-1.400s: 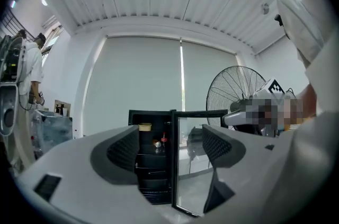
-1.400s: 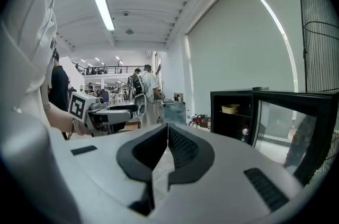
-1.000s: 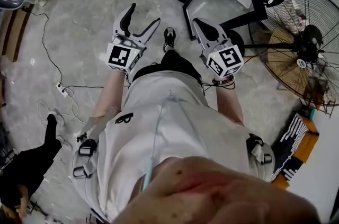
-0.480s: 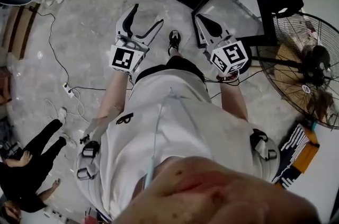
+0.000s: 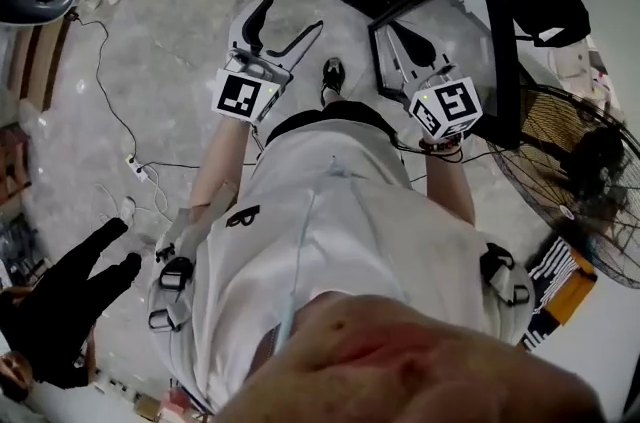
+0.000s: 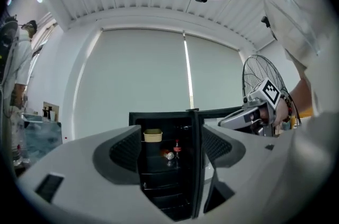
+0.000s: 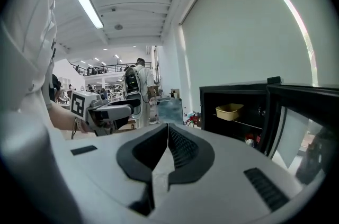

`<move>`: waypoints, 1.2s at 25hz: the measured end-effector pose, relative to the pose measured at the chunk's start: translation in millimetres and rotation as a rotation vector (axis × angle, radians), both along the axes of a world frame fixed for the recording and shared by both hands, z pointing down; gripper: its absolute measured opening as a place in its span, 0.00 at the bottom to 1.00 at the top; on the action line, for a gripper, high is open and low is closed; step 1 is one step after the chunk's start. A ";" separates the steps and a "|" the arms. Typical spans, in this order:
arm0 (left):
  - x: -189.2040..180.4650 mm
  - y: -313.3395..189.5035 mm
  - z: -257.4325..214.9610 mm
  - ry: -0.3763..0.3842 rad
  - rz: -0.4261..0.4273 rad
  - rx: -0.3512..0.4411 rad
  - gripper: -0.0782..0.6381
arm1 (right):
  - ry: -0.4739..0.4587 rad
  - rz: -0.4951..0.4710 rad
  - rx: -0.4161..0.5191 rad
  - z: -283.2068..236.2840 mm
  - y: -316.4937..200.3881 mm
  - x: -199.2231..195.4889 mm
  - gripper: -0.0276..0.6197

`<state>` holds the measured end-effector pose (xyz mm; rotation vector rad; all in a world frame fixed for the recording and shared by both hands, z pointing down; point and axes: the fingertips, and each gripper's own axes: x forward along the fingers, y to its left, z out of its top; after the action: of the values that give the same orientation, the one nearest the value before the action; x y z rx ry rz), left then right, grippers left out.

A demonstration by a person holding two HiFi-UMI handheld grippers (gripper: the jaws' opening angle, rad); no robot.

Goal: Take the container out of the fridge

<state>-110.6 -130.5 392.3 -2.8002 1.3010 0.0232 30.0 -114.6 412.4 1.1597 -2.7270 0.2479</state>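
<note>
Before open fridge, container inside, left hand-held gripper spread, right hand-held gripper closed

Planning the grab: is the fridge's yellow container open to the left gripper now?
Probably yes: the fridge door stands open, nothing sits before the container, and the left gripper faces it, jaws apart, some way off.
</note>
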 end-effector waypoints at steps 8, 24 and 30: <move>48.4 -88.8 7.2 -0.025 0.021 -0.017 0.61 | -0.036 -0.034 -0.079 23.6 -88.0 29.2 0.07; 59.2 -144.0 7.6 -0.045 0.109 -0.018 0.61 | -0.079 0.042 -0.097 26.6 -128.7 26.4 0.07; 70.2 -166.0 13.8 -0.255 0.171 0.092 0.61 | -0.086 0.082 -0.107 29.6 -130.9 28.5 0.07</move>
<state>-40.5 -296.5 406.1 -2.7180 0.9777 -0.2517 58.5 -245.5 442.0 1.2606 -2.7040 0.4590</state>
